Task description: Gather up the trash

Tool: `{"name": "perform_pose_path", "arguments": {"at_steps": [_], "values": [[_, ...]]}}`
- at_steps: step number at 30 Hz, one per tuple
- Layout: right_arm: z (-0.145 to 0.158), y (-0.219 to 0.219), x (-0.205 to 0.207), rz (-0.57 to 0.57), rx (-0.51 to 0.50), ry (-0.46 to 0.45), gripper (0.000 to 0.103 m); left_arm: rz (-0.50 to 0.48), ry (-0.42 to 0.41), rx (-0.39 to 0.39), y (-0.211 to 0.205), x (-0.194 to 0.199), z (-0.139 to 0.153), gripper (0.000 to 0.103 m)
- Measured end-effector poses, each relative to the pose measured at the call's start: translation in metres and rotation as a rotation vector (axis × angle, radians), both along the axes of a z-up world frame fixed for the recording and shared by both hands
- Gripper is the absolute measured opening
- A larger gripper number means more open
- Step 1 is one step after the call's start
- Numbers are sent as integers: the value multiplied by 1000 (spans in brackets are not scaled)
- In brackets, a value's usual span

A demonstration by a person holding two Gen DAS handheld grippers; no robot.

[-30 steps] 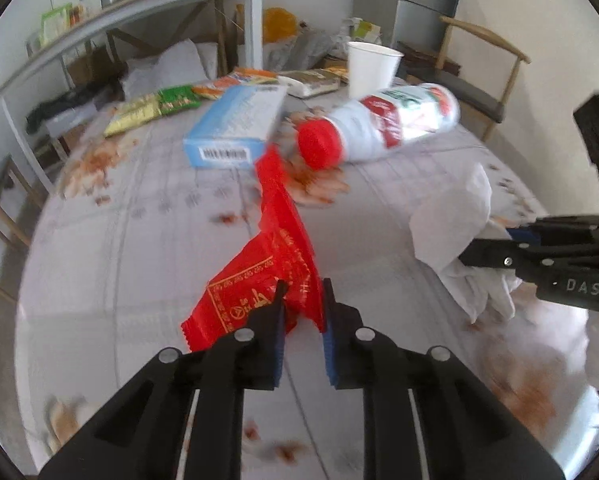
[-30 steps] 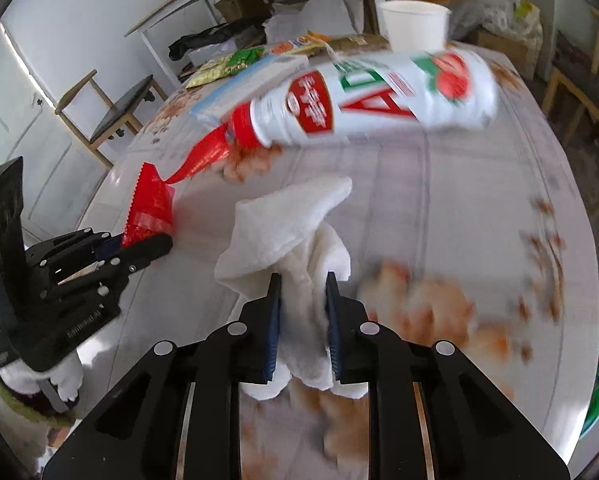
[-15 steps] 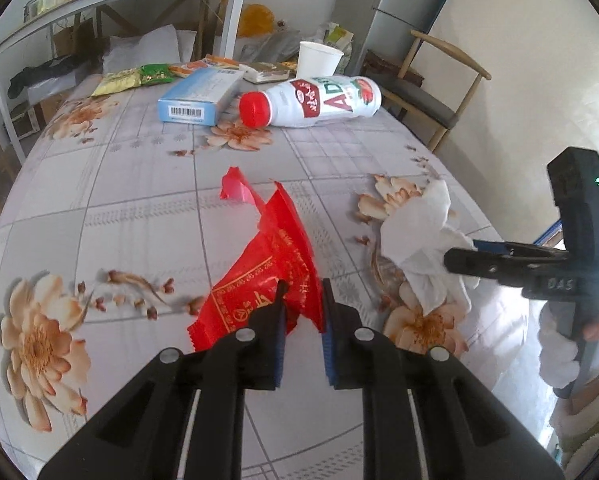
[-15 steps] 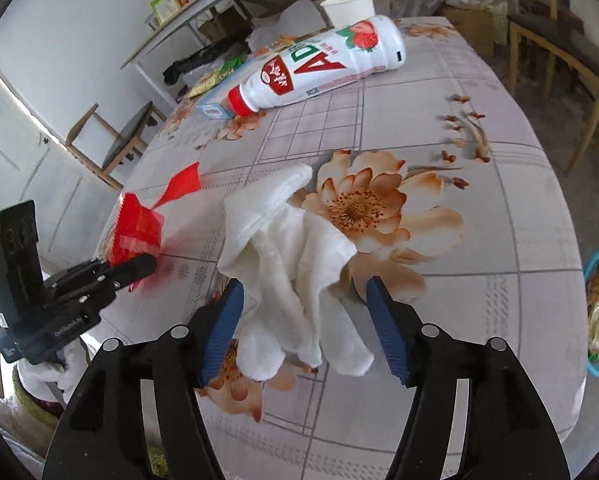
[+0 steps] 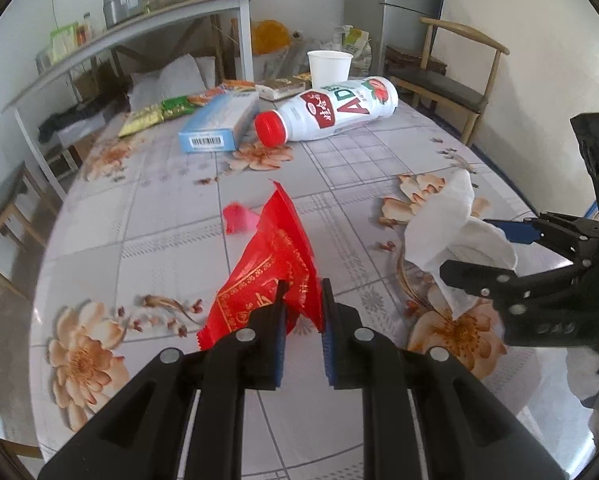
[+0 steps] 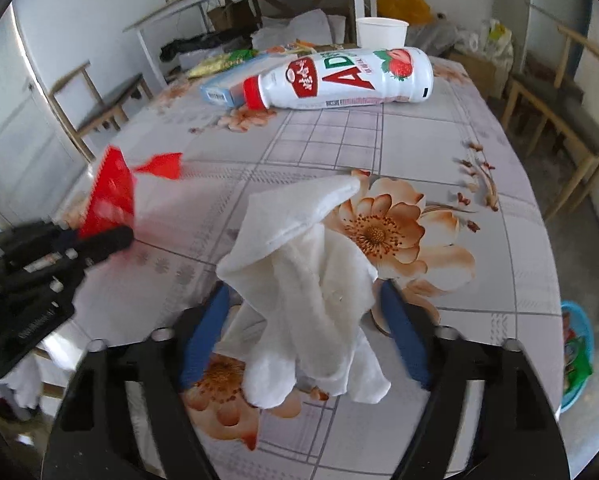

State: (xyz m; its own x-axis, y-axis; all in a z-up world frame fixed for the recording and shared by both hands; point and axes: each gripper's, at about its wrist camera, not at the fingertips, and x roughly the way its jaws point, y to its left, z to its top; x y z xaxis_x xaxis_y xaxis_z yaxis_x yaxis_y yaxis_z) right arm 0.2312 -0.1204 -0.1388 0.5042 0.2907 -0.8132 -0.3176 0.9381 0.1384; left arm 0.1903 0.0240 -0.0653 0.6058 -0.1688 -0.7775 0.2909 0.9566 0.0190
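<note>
My left gripper (image 5: 302, 312) is shut on a red snack wrapper (image 5: 275, 260) and holds it over the near part of the flowered table (image 5: 147, 208). The wrapper also shows in the right wrist view (image 6: 113, 196). My right gripper (image 6: 305, 312) is open, with its blue pads wide on either side of a crumpled white tissue (image 6: 303, 264). The tissue also shows in the left wrist view (image 5: 455, 232), between the right gripper's fingers (image 5: 511, 232). I cannot tell whether the tissue rests on a finger or on the table.
A white drink bottle (image 5: 331, 110) with a red cap lies at the table's far side beside a blue box (image 5: 221, 122), snack packets (image 5: 159, 114) and a paper cup (image 5: 329, 68). Chairs (image 5: 451, 80) stand around. A blue bin (image 6: 577, 354) with trash sits on the floor at the right.
My right gripper has opened from shut on the tissue to wide apart. Both grippers pulled back from the bottle toward the near table edge. The left gripper kept its hold on the wrapper.
</note>
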Motion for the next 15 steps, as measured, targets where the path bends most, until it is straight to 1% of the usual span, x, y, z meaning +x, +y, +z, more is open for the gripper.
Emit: {"name": "perform_pose_path", "arguments": {"at_steps": [2, 3, 4, 6, 8, 11, 15], "values": [[-4, 1, -1, -15, -18, 2, 51, 5, -8, 17, -2, 1, 1, 14], [-3, 0, -2, -22, -23, 1, 43, 7, -11, 24, -3, 2, 1, 14], [-3, -1, -1, -30, -26, 2, 40, 9, -17, 35, -4, 2, 2, 14], [-2, -5, 0, -44, 3, 21, 27, 9, -27, 50, -6, 4, 3, 14], [-3, -12, 2, -56, 41, 42, 22, 8, -35, 58, -7, 4, 4, 14], [-1, -19, 2, -73, 86, 63, 17, 5, -52, 74, -10, 3, 7, 14], [3, -27, -1, -92, 128, 72, 16, 1, -72, 88, -13, 1, 11, 14]]}}
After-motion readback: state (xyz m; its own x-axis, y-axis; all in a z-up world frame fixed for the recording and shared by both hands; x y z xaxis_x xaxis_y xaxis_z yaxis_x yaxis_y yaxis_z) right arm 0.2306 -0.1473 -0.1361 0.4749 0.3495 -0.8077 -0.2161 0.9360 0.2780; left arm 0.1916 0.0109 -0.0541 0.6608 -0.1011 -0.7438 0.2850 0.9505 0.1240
